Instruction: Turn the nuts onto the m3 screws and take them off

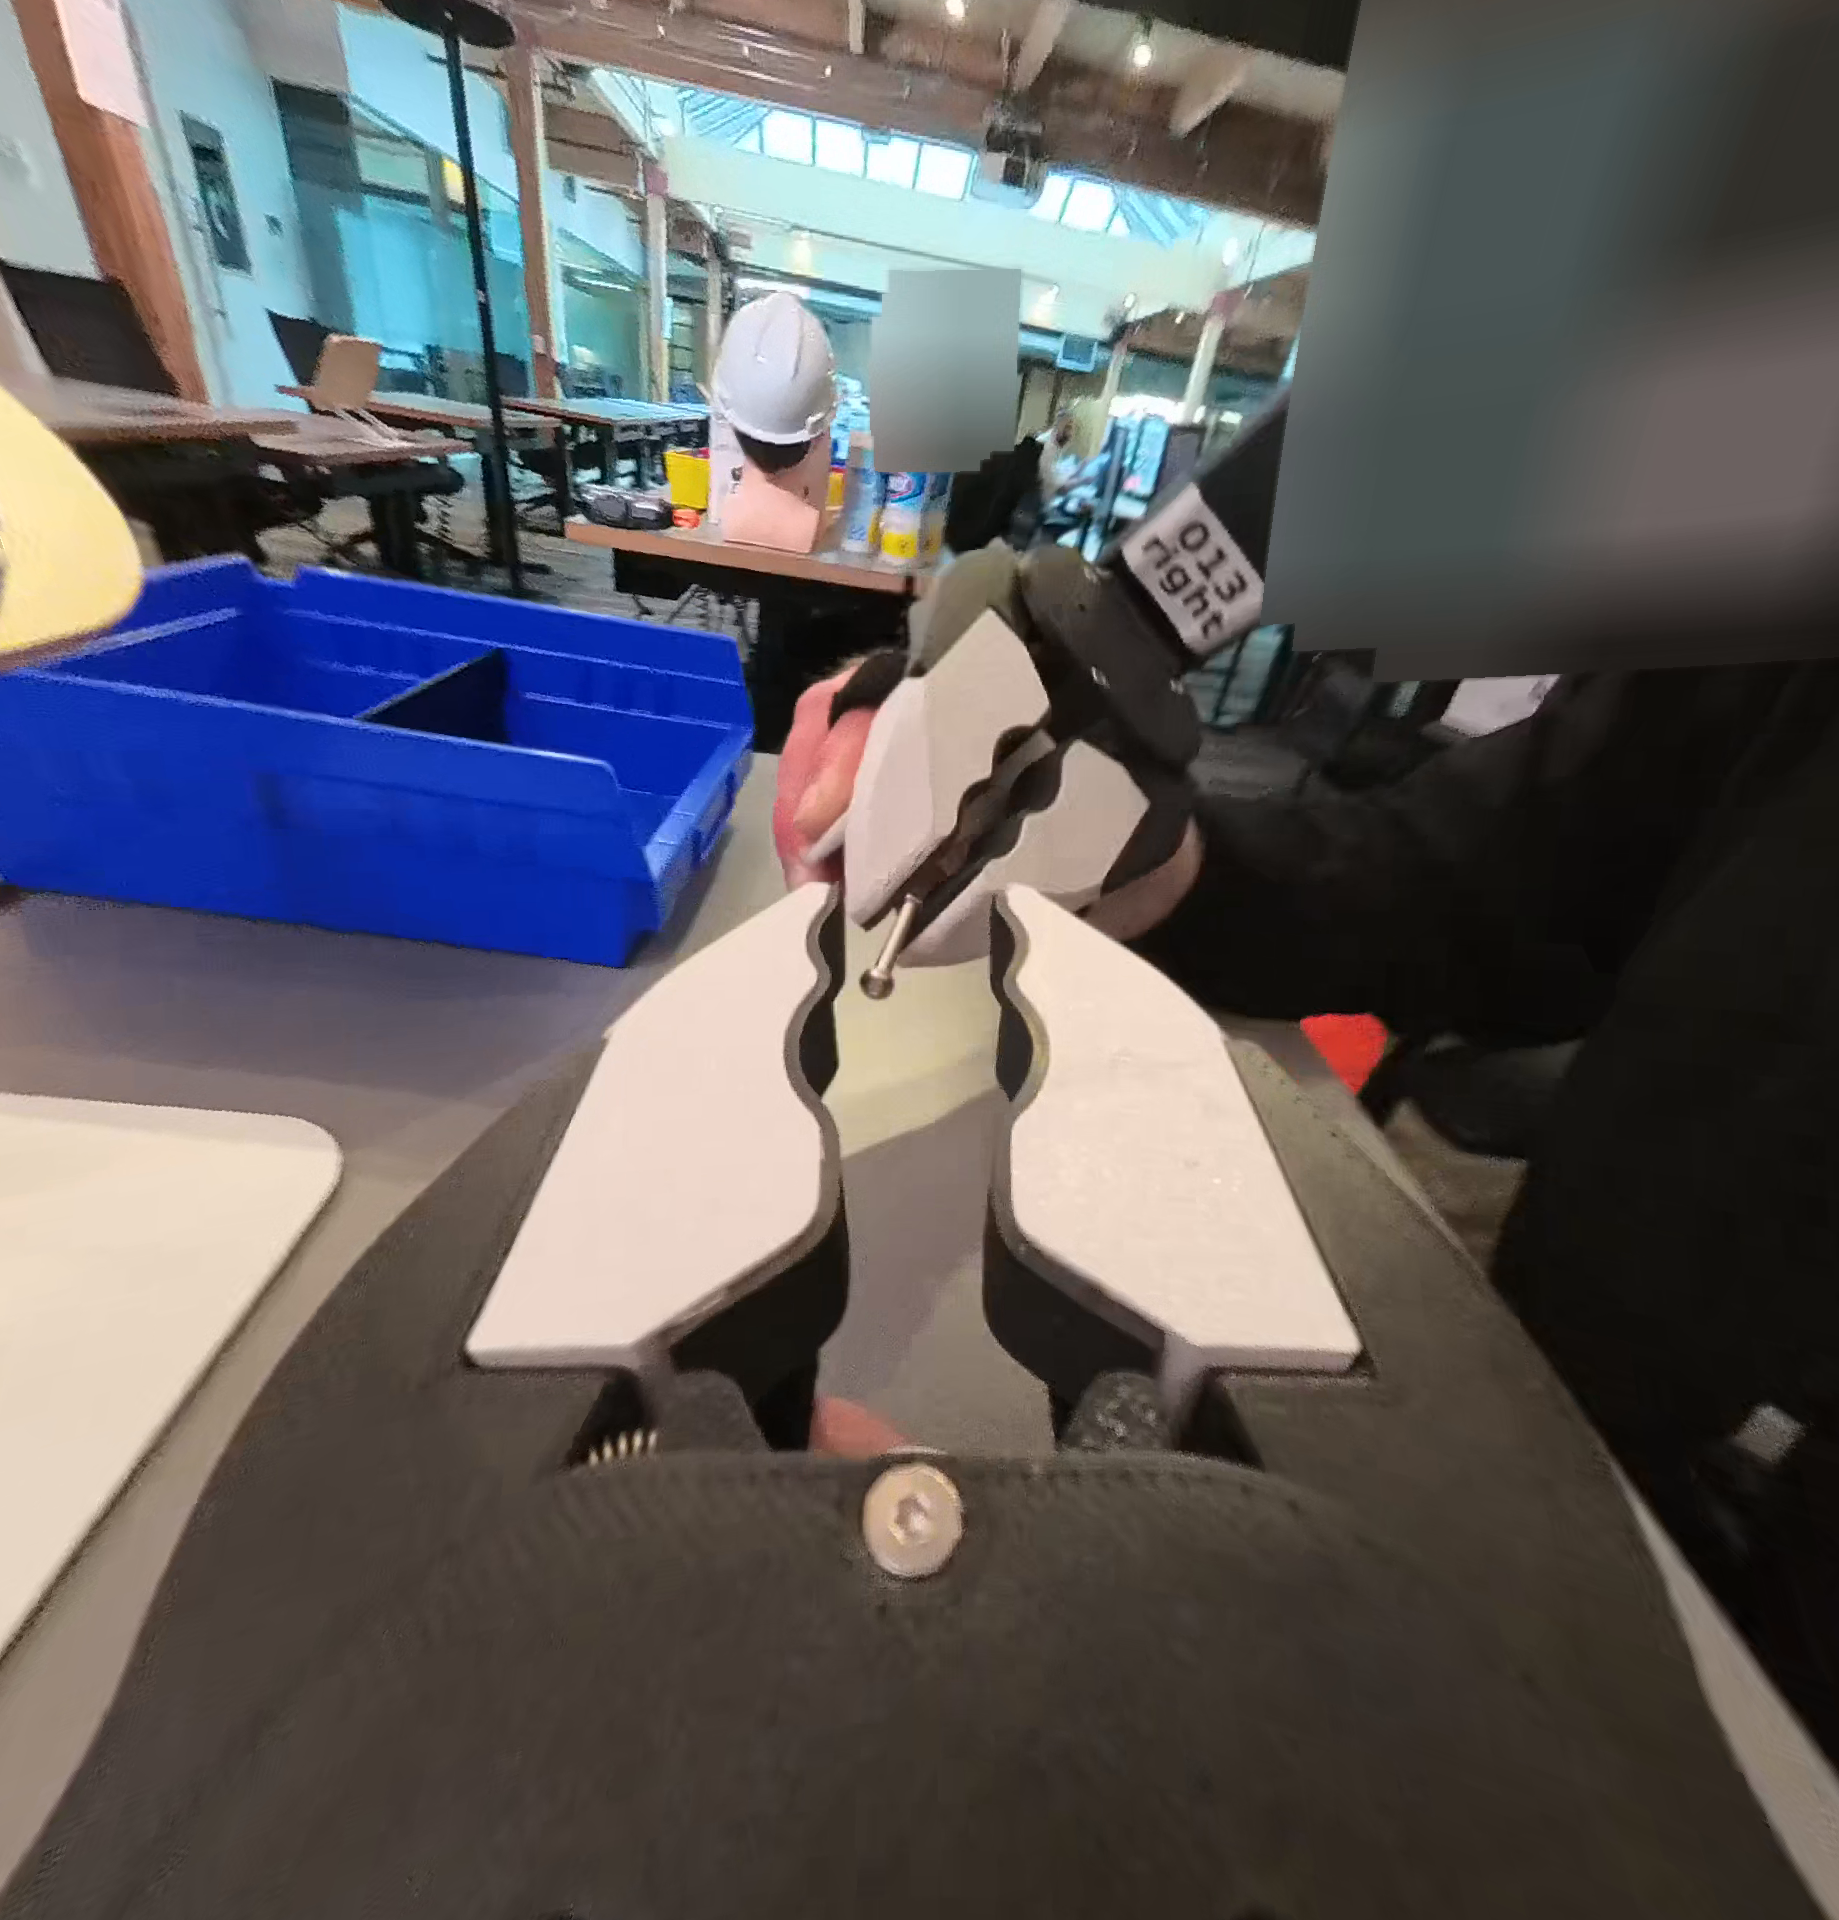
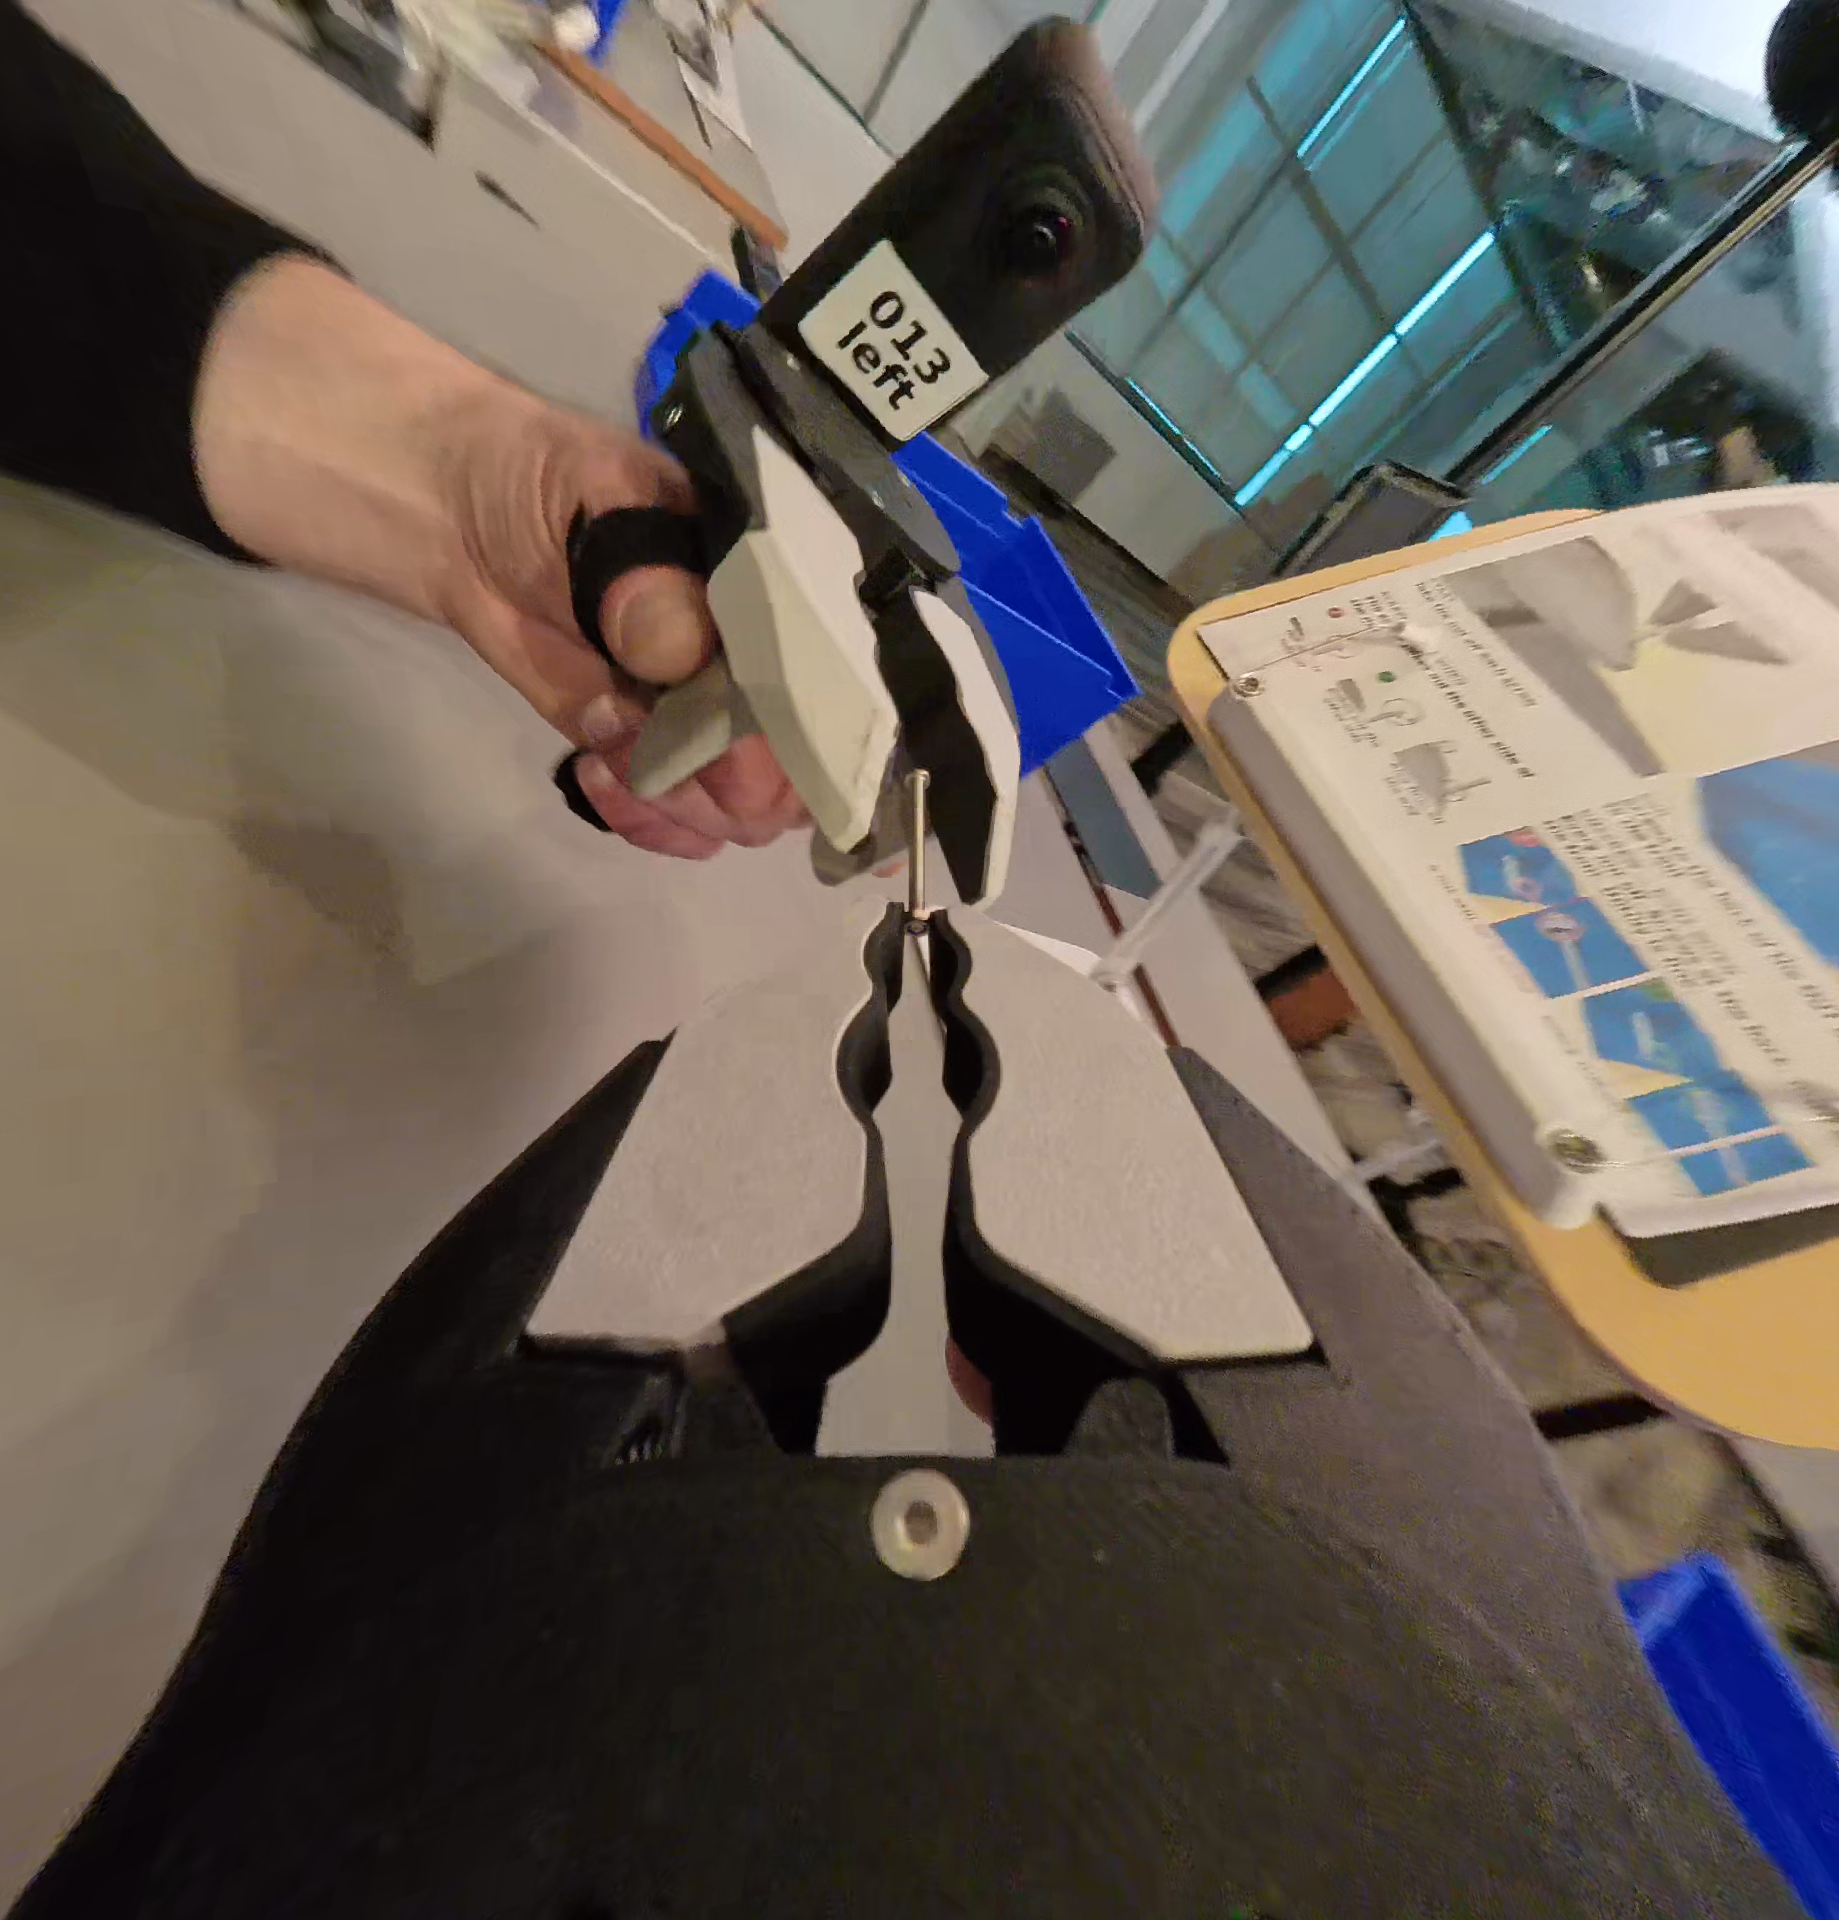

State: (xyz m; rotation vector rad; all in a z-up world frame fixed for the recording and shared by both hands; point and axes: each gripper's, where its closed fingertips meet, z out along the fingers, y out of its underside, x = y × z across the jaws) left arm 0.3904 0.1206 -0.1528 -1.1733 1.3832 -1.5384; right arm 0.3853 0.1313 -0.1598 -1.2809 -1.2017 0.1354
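My right gripper (image 2: 917, 920) is shut on a thin metal M3 screw (image 2: 920, 831), pinching one end at its fingertips so the shaft sticks out forward. My left gripper (image 1: 915, 914) is open, and its tips stand on either side of the screw's free end (image 1: 877, 979). That end is small and round; I cannot tell whether it is a nut or the screw head. In the left wrist view the right gripper (image 1: 910, 904) points down toward me. In the right wrist view the left gripper (image 2: 907, 868) faces mine, held by a hand (image 2: 541, 582). Both are held above the grey table (image 1: 271, 1018).
A blue divided bin (image 1: 375, 790) stands on the table at the left. A white mat (image 1: 115, 1299) lies near the left front. A wooden board with a picture instruction sheet (image 2: 1517, 831) stands close on the right. A dark sleeve (image 1: 1517, 883) fills the right side.
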